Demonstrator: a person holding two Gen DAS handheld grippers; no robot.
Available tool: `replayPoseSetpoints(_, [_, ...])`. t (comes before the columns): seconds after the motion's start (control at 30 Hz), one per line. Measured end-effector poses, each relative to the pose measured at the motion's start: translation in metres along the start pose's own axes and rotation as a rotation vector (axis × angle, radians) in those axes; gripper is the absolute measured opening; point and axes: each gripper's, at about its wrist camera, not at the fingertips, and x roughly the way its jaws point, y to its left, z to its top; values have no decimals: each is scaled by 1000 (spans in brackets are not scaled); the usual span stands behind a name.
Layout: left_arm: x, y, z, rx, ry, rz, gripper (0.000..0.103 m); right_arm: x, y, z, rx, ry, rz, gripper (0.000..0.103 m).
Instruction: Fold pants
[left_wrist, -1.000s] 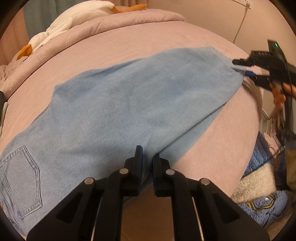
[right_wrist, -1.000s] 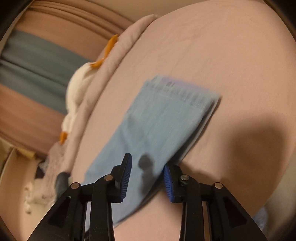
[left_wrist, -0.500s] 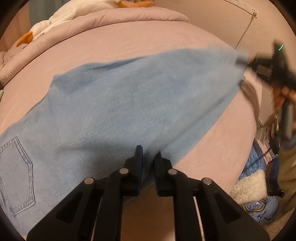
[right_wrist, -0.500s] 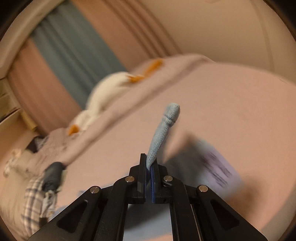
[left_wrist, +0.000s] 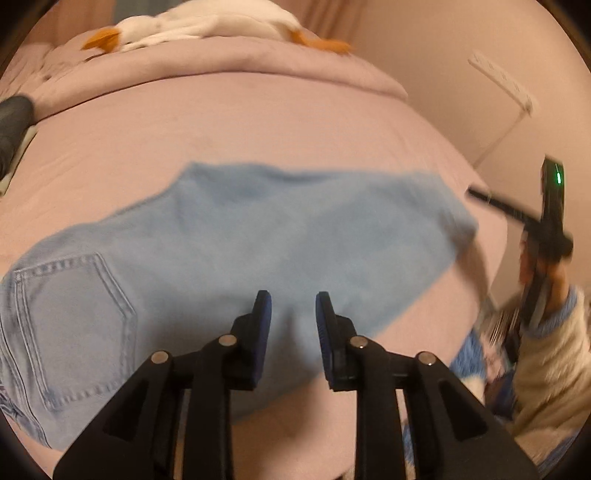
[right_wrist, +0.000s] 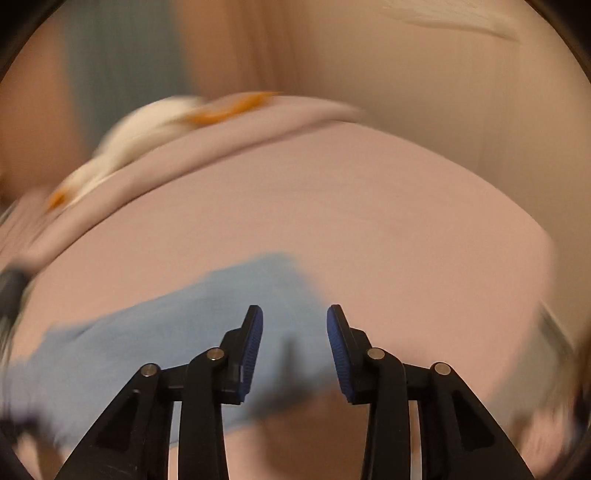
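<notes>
1. Left hand-held gripper: now parted, empty, after pinching denim a second ago.
2. Right hand-held gripper: wide too, hem released.
3. Pants: lying on bed, leg end at 3 o'clock, apparently shorter; blurred. Fold probably laid.

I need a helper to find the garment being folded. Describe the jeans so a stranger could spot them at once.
Start at the wide pink-sheeted bed that fills the view. The light blue denim pants lie flat across its near half, in front of the open left claw. Unlike the white and orange plush toy on the rumpled pink duvet at the far end, they are denim, with a stitched back pocket.
</notes>
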Motion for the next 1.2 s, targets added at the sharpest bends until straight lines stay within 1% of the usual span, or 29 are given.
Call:
replayPoseSetpoints(0.03, [2,3,4,-10,-8,4,25,3,22,1,-70,23,76,38])
replayPoseSetpoints(0.07, [9,9,7,-19,-8,46,24,9,50,1,-141,58,165,35])
replayPoseSetpoints(0.1, [11,12,6,-32,8,74,24,15,78,-1,-214,83,230,27])
replayPoseSetpoints(0.13, [18,19,3,-61,41,77,24,19,97,-1,-270,86,255,23])
replayPoseSetpoints(0.17, [22,24,-1,-81,61,56,24,25,121,2,-330,82,274,21])
replayPoseSetpoints(0.23, [22,29,-15,-79,93,59,24,40,149,16,-385,89,308,22])
replayPoseSetpoints(0.27, [22,30,-23,-64,108,77,24,53,163,25,-432,138,338,22])
replayPoseSetpoints(0.3, [20,31,-30,-56,110,79,24,64,171,30,-475,180,333,22])
replayPoseSetpoints(0.33, [18,33,-36,-54,103,67,24,72,175,32,-525,203,308,22])
replayPoseSetpoints(0.37, [14,35,-41,-61,89,50,25,87,179,38,-579,252,289,22])
replayPoseSetpoints(0.4, [12,37,-42,-70,86,41,24,98,181,43,-600,281,281,22])
replayPoseSetpoints(0.47, [11,44,-40,-108,81,12,24,117,192,50,-636,344,312,22])
replayPoseSetpoints(0.57, [12,46,-37,-115,85,3,24,134,203,48,-680,456,382,23])
replayPoseSetpoints(0.6, [13,45,-36,-108,86,5,24,137,206,46,-700,475,389,28])
replayPoseSetpoints(0.67, [14,45,-33,-99,87,6,25,147,217,44,-747,503,395,34])
replayPoseSetpoints(0.73, [11,49,-38,-102,85,0,25,146,220,41,-781,507,399,34])
replayPoseSetpoints(0.8, [9,52,-37,-109,83,-14,25,152,230,39,-817,537,425,34])
replayPoseSetpoints(0.83, [12,50,-36,-111,83,-18,25,152,232,36,-855,541,421,34])
replayPoseSetpoints(0.87, [11,52,-36,-115,83,-22,25,153,237,31,-913,541,406,29])
replayPoseSetpoints(0.9, [12,52,-36,-118,81,-23,25,156,241,27,-946,556,409,16])
replayPoseSetpoints(0.93, [12,51,-36,-120,81,-24,25,157,245,23,-981,554,393,13])
replayPoseSetpoints(0.97, [12,52,-36,-121,81,-24,25,154,252,18,-1051,525,357,7])
replayPoseSetpoints(1.03, [14,50,-36,-120,80,-20,25,150,259,16,-1123,490,317,5])
replayPoseSetpoints(1.07, [13,50,-37,-117,80,-18,25,147,262,20,-1141,447,296,4])
replayPoseSetpoints(1.13, [13,51,-36,-120,81,-15,25,147,263,36,-1102,363,272,4])
replayPoseSetpoints(1.17, [12,51,-36,-121,81,-13,25,152,263,42,-1052,353,264,4])
replayPoseSetpoints(1.2, [13,50,-35,-120,81,-9,25,160,261,45,-1024,367,256,4])
